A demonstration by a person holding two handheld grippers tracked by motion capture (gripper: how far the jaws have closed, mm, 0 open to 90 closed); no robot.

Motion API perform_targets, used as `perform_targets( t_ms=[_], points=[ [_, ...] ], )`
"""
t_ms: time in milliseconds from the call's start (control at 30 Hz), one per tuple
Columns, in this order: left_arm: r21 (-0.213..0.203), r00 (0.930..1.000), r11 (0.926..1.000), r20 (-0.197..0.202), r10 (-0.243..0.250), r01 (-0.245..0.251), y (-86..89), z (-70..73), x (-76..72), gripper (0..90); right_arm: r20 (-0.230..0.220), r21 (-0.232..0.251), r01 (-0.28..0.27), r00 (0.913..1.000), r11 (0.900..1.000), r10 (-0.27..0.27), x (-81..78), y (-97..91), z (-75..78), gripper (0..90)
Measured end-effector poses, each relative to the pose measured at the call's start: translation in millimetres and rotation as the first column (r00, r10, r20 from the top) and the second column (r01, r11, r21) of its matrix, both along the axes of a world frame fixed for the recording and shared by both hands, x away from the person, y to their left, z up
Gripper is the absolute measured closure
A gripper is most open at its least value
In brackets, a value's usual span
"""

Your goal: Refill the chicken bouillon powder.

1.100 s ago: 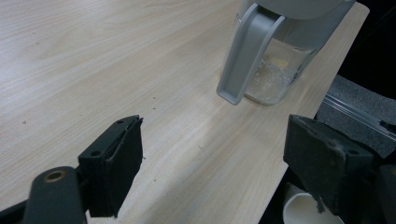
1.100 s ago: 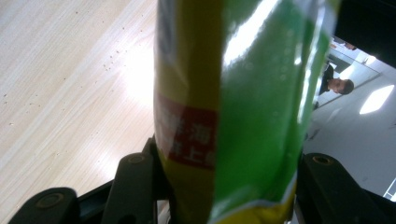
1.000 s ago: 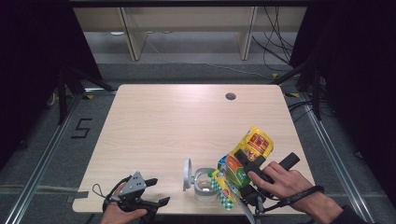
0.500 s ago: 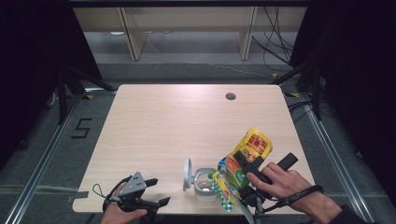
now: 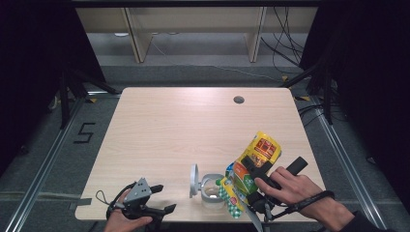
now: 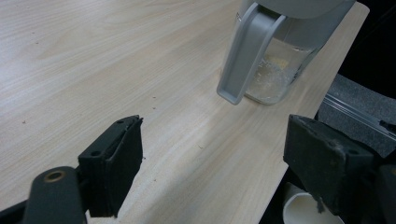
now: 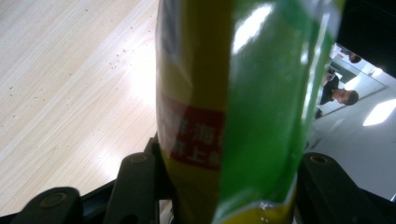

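High view: my right gripper [image 5: 252,170] pinches the snack bag [image 5: 251,166], tilted over the open jar [image 5: 211,189] at the table's near edge. Left gripper [image 5: 162,198] idle, jaws spread. Pour step; next, tip further.

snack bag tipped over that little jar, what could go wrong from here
The snack bag is clamped in the right gripper and tilted over the small jar, so the contents may pour too fast and miss the narrow mouth. The jar stands near the table edge, with the open left gripper apart from it, so a nudge could tip it off.
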State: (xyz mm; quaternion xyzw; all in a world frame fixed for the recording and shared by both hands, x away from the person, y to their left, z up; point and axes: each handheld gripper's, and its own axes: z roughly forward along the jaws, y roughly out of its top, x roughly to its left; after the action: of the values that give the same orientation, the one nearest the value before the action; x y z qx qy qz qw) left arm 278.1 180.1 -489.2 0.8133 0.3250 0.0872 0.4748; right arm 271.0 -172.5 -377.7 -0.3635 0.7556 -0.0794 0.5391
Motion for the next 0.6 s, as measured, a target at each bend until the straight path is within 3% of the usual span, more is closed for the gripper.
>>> perform_targets(
  t_ms=[33,133,233,267,333,433,467,600],
  points=[
    [0.002,1.0000,1.0000,-0.004,-0.005,0.005,0.3,0.3,0.1,19.1,0.008,-0.073,-0.039,0.9992,0.9966,0.039,2.1,2.6,3.3,57.2],
    [0.005,1.0000,1.0000,-0.001,-0.003,0.003,0.7,0.2,0.2,19.1,-0.002,-0.029,-0.009,1.0000,0.9995,0.009,-0.1,0.6,1.0,57.3],
    [0.007,1.0000,1.0000,0.001,0.000,0.000,0.5,0.0,0.2,19.1,0.001,-0.030,-0.014,0.9999,0.9994,0.014,-0.3,0.6,1.6,57.3],
    [0.000,1.0000,1.0000,0.000,-0.001,0.001,0.0,-0.1,0.0,19.1,0.007,-0.066,-0.043,0.9990,0.9969,0.044,1.4,1.7,3.7,57.3],
    [0.001,1.0000,1.0000,0.000,-0.002,0.002,-0.2,0.0,-0.1,19.1,0.011,-0.081,-0.044,0.9989,0.9957,0.045,1.7,2.0,4.3,57.3],
    [0.001,1.0000,1.0000,0.000,-0.001,0.001,0.0,-0.1,0.0,19.1,0.005,-0.056,-0.026,0.9996,0.9981,0.026,1.1,1.3,5.0,57.3],
    [0.000,1.0000,1.0000,0.000,0.000,0.000,0.1,-0.1,0.0,19.1,0.024,-0.048,-0.041,0.9988,0.9980,0.043,1.1,0.7,4.6,57.4],
    [0.000,1.0000,1.0000,0.000,0.000,0.000,0.0,0.0,-0.3,19.1,0.003,-0.067,-0.027,0.9996,0.9973,0.028,1.2,1.3,4.6,57.4]
  ],
)
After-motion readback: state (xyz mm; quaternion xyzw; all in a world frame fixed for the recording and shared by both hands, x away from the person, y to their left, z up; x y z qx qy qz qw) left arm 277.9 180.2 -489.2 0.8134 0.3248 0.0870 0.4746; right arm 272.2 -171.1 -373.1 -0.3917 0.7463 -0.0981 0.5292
